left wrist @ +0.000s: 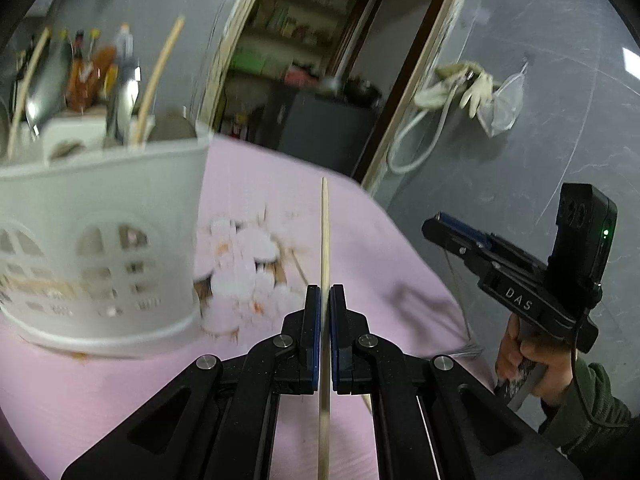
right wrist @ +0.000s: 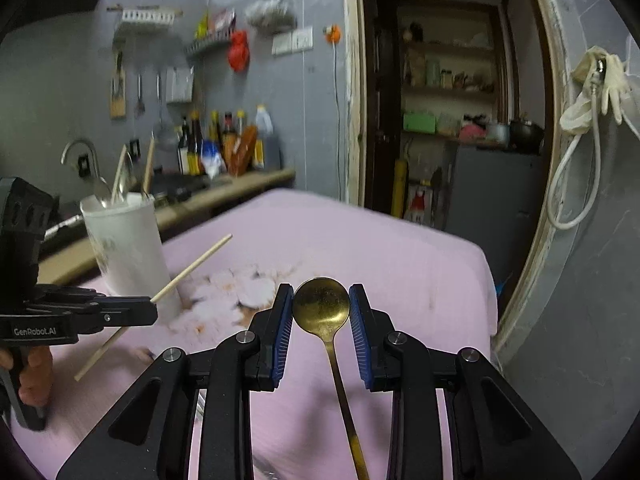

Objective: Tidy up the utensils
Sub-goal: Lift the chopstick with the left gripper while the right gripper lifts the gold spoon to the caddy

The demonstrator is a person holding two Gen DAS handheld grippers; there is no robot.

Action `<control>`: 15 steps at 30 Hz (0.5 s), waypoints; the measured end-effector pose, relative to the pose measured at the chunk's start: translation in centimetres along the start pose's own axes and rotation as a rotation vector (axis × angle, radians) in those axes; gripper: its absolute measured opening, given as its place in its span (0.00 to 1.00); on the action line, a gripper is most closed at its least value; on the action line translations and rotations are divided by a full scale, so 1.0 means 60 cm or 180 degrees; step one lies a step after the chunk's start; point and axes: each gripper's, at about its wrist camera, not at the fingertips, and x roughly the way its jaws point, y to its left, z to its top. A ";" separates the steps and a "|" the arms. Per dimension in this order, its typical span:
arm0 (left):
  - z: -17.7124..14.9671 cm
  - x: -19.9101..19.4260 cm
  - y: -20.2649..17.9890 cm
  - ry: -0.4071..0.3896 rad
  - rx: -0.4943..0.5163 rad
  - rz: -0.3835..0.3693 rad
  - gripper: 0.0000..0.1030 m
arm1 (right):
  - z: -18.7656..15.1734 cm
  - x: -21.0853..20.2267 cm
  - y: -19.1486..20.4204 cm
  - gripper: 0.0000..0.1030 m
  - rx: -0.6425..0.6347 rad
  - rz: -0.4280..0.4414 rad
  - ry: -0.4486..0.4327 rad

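holder (right wrist: 128, 248) blocks left, cloth (right wrist: 380, 240) open

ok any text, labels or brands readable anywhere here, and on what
"DAS": on the right gripper, along its black body, seen from the left wrist camera.
"GenRobot.AI": on the side of the left gripper, seen from the right wrist camera.
Labels on the sauce bottles on the counter: too blurred to read.
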 end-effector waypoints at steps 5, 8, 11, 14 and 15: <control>-0.001 -0.024 -0.013 -0.0407 0.0042 0.0002 0.02 | 0.011 -0.016 0.022 0.25 0.0004 0.0021 -0.0260; 0.003 -0.050 -0.012 -0.0675 0.0039 0.0009 0.02 | 0.023 -0.024 0.034 0.25 0.0001 0.0049 -0.0413; 0.014 -0.074 -0.009 -0.0892 0.0044 0.0053 0.02 | 0.042 -0.033 0.047 0.25 0.0028 0.0106 -0.0578; 0.026 -0.095 -0.006 -0.1095 0.0069 0.0166 0.02 | 0.063 -0.043 0.063 0.25 0.0039 0.0126 -0.0764; 0.030 -0.102 -0.005 -0.1165 0.0079 0.0213 0.02 | 0.071 -0.047 0.071 0.25 0.0019 0.0111 -0.0844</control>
